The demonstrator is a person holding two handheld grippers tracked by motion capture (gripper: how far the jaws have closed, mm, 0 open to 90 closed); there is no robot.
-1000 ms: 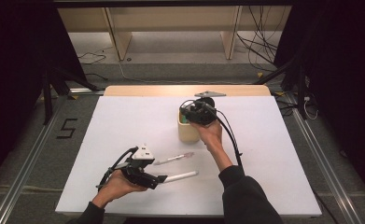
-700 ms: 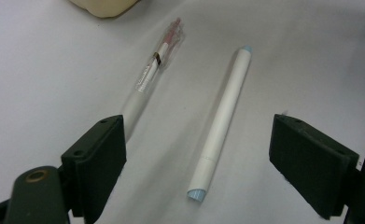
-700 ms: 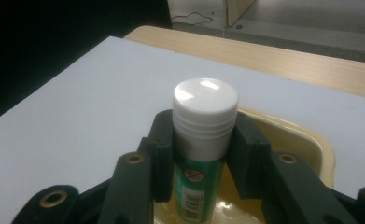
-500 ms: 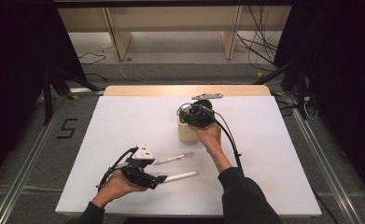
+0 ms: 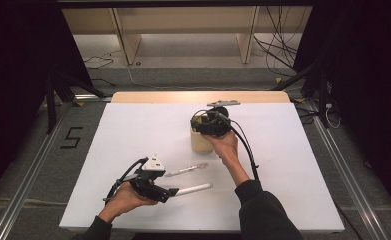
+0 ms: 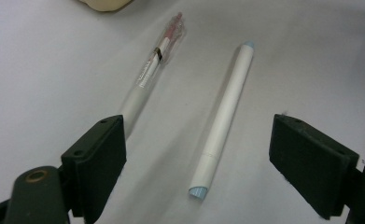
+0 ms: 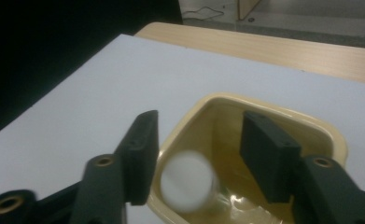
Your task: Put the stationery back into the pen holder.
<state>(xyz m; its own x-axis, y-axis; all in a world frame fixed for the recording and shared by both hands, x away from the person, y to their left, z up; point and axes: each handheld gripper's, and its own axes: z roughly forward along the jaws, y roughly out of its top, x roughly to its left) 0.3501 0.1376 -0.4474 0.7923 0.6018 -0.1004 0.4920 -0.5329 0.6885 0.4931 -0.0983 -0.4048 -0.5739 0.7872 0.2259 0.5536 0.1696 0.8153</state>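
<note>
A cream cup [image 5: 199, 144] stands mid-table. My right gripper [image 5: 209, 125] hangs just above it, pointing down into it. Its jaws have just been opening, and the right gripper [image 7: 199, 123] is now open. Between them a blurred white pen end [image 7: 187, 182] sits inside the cup [image 7: 264, 105], with a gap to the right pad. Near the front left, my left gripper [image 5: 167, 184] rests low, open. In the left gripper view, a white marker with pale blue ends [image 6: 222, 121] lies between the jaws of my left gripper [image 6: 196, 128]. A pen with a clear cap [image 6: 150, 74] lies beside the left jaw.
The white table top [image 5: 133, 130] has a wooden strip [image 5: 198, 96] along its far edge. Both loose pens [image 5: 185, 170] [image 5: 194, 189] lie front of the cup. Cables trail from both grippers, and shelving legs and floor cables stand beyond the table.
The high view shows both hands and the two loose pens where they were; no clear movement is visible.
</note>
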